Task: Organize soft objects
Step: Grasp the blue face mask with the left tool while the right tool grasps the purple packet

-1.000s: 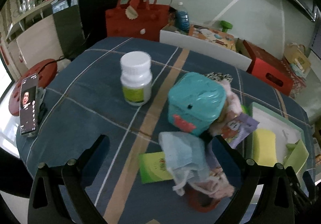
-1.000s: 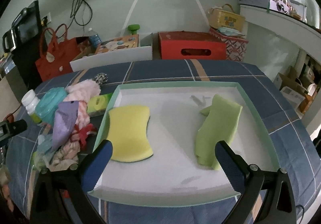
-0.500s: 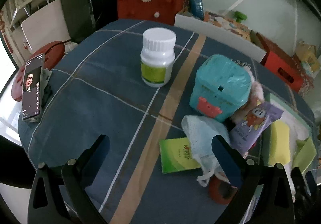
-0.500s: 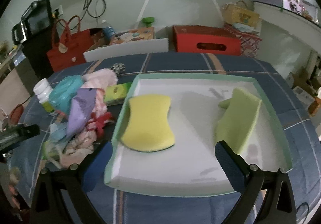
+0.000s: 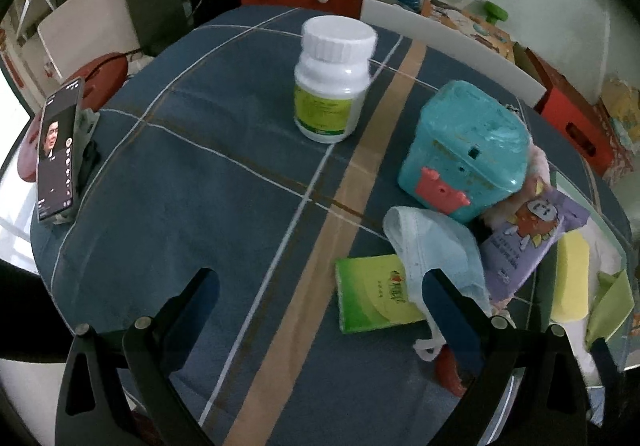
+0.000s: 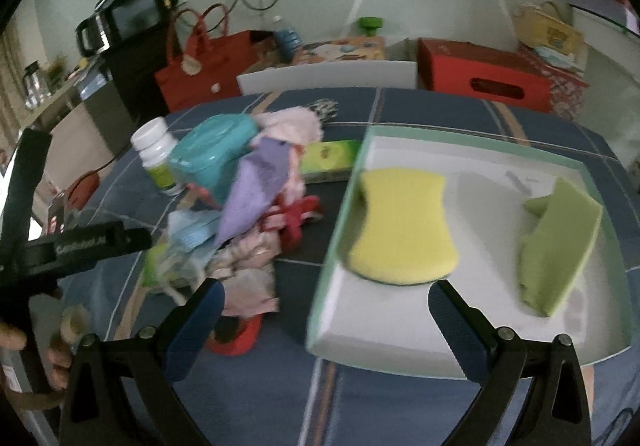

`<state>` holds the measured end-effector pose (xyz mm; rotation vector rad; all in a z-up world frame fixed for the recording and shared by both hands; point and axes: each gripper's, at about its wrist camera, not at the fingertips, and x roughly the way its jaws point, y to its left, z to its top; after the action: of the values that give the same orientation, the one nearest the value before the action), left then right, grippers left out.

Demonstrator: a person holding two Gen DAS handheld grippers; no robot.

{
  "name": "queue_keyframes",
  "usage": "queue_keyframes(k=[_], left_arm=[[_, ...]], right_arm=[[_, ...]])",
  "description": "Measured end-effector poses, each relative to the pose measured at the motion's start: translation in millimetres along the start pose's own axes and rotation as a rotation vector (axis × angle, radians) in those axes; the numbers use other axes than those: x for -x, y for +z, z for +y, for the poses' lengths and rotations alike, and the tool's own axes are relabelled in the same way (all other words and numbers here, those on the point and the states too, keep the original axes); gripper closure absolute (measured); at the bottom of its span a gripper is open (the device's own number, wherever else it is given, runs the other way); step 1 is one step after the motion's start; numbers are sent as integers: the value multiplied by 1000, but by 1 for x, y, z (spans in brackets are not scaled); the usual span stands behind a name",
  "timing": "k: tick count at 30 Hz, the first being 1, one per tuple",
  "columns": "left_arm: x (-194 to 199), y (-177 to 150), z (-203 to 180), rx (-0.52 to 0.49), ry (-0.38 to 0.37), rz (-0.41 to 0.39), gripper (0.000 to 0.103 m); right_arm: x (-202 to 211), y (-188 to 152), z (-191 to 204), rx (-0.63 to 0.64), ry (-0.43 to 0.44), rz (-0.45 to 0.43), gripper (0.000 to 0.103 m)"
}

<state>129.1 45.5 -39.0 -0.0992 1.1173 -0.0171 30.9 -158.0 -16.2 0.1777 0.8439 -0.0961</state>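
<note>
Since a second ago we have pulled our left gripper (image 5: 316,282) back from the pile; both grippers gape empty. The face mask (image 5: 436,250) lies at two o'clock beside its right finger, nearer than our right gripper (image 6: 326,300).

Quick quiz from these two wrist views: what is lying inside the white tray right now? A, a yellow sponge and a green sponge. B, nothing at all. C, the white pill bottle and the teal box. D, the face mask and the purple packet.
A: the right wrist view shows the yellow sponge and the green sponge inside the tray; the bottle, box, mask and packet sit outside it.
</note>
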Motion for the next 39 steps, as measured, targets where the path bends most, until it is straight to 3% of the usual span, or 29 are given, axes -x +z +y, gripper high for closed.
queue_keyframes(k=[10, 19, 31, 39], left_arm=[[-10, 8, 25, 81, -9, 44, 2], [-20, 8, 26, 80, -24, 76, 2], [-23, 23, 10, 95, -98, 70, 2], [-31, 39, -10, 94, -174, 99, 2]], right_arm=[[-13, 1, 30, 65, 61, 18, 0], [-27, -4, 41, 88, 83, 69, 0], [-33, 20, 27, -28, 102, 19, 1], [-38, 39, 0, -141, 99, -14, 12]])
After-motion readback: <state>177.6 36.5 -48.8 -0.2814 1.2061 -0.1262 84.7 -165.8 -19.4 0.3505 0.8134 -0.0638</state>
